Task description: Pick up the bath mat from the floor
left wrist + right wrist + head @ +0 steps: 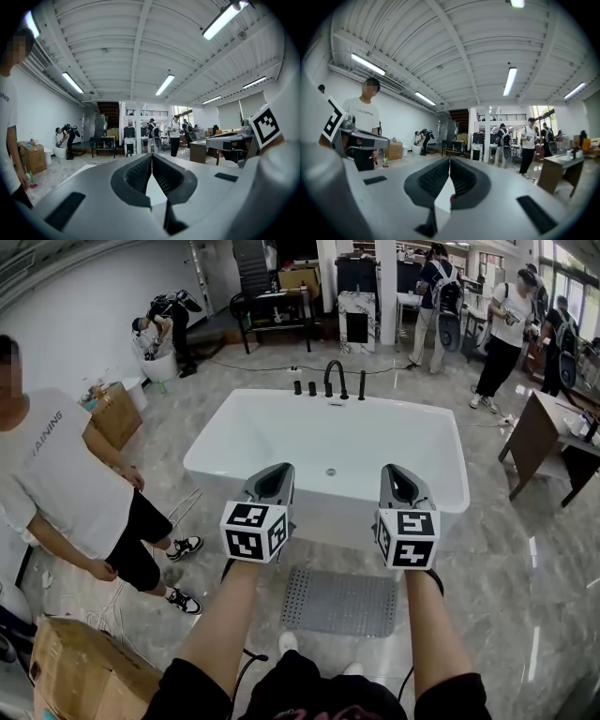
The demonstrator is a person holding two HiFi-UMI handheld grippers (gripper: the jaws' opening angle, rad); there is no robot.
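Note:
A grey perforated bath mat [341,601] lies flat on the marble floor in front of the white bathtub [225,442], seen in the head view. My left gripper [277,474] and right gripper [397,474] are held side by side at chest height above the mat, over the tub's near rim, pointing forward. Both are shut with nothing between the jaws. In the left gripper view the left gripper's pads [152,161] meet, and in the right gripper view the right gripper [449,165] is likewise closed. The mat does not show in either gripper view.
A person in a white shirt [66,484] stands close at the left, beside a cardboard box [84,671]. A black faucet [334,379] sits on the tub's far rim. A brown desk [544,442] stands right. Several people stand at the back of the room.

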